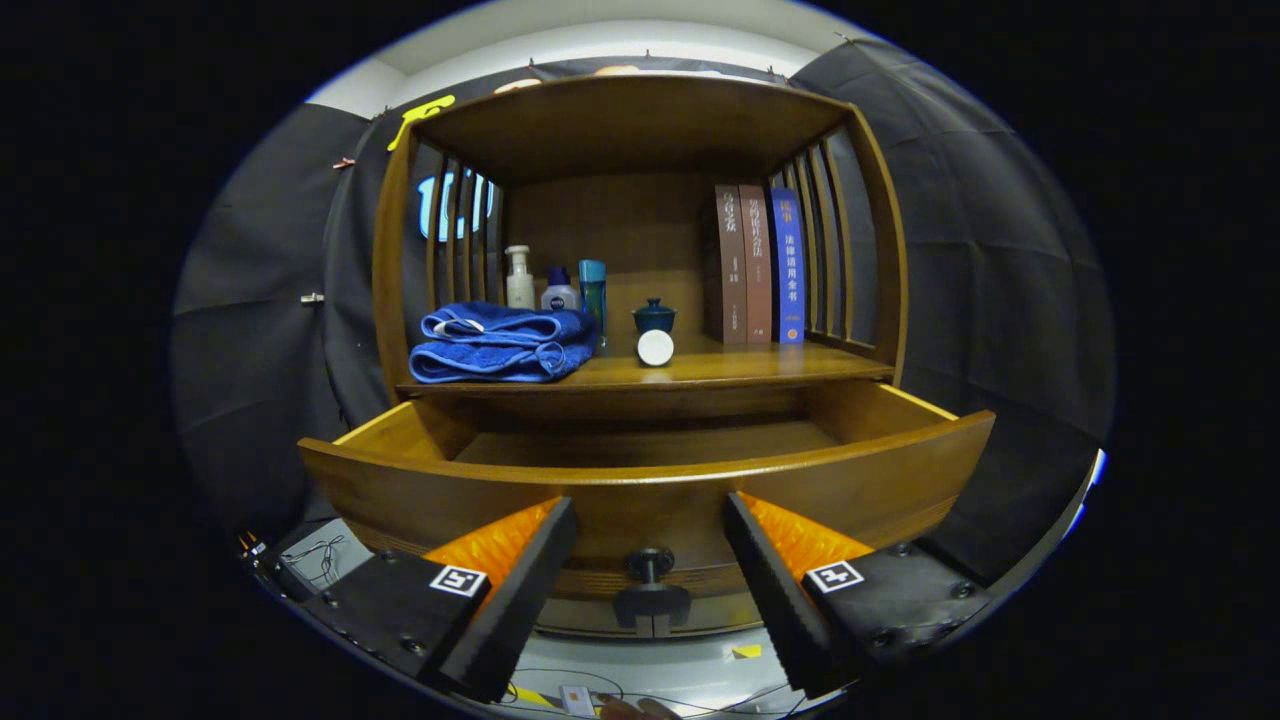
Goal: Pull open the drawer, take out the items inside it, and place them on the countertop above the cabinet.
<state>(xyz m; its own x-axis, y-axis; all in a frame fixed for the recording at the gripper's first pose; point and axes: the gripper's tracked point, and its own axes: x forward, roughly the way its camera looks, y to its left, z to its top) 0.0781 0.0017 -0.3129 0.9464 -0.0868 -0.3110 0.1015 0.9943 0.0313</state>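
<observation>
The claw [650, 590] gapes wide, holding nothing, its fingers flanking the knob [650, 563] of the pulled-out drawer [640, 480]; towel [500, 345], jar [655, 347] and teacup [654, 316] sit on the counter [760, 368] above

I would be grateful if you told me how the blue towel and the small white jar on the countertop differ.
The blue towel is soft, folded and broad; the white jar is small, round and hard-looking. The towel lies toward the bottles; the jar sits in front of the lidded cup. Both rest on the countertop above the open drawer. The gripper is open, at the drawer knob.
</observation>
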